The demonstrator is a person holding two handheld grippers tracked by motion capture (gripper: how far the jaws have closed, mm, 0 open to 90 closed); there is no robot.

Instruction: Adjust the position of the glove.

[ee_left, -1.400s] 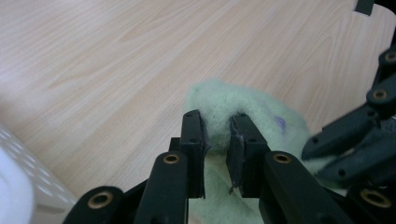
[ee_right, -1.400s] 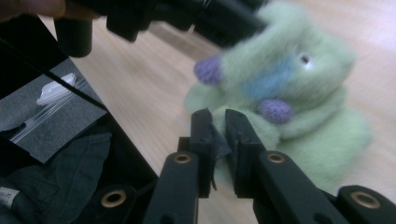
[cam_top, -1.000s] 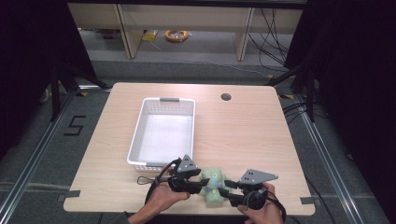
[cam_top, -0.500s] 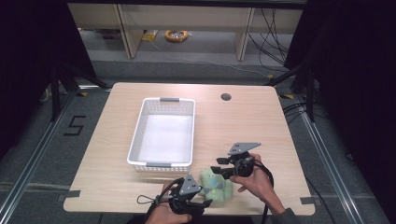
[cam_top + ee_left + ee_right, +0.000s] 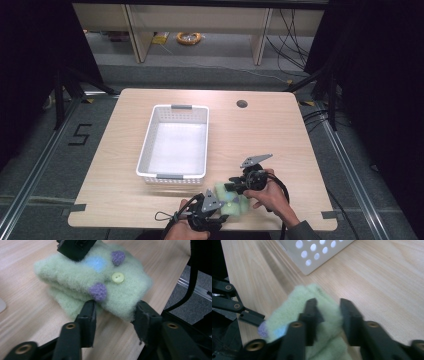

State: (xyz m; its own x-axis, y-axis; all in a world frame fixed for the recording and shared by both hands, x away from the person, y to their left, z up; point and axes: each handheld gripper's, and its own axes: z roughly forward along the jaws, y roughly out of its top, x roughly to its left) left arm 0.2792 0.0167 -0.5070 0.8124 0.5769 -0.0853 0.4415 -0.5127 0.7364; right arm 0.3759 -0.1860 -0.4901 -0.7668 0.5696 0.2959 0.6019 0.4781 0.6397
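A folded pale green felt cloth [image 5: 228,198] with a yellow button and purple and blue dots lies near the table's front edge. My left gripper [image 5: 223,209] comes in from the front. In the left gripper view its jaws [image 5: 115,312] have just been closing and press on the near corner of the cloth [image 5: 117,287], which fills the gap between them. My right gripper [image 5: 231,187] reaches in from the right. Its jaws [image 5: 327,306] have also just been closing and pinch a fold at the far end of the cloth [image 5: 284,312].
A white perforated basket [image 5: 145,150] stands empty on the wooden table [image 5: 280,135], just behind the cloth; its corner [image 5: 317,255] is close ahead in the right gripper view. A round cable hole [image 5: 242,104] is at the back right. The table's front edge lies right below the hands.
The right gripper swung from the front edge out to the right and then in onto the cloth's far end. The left gripper slid back toward the front edge. Both pairs of jaws narrowed.
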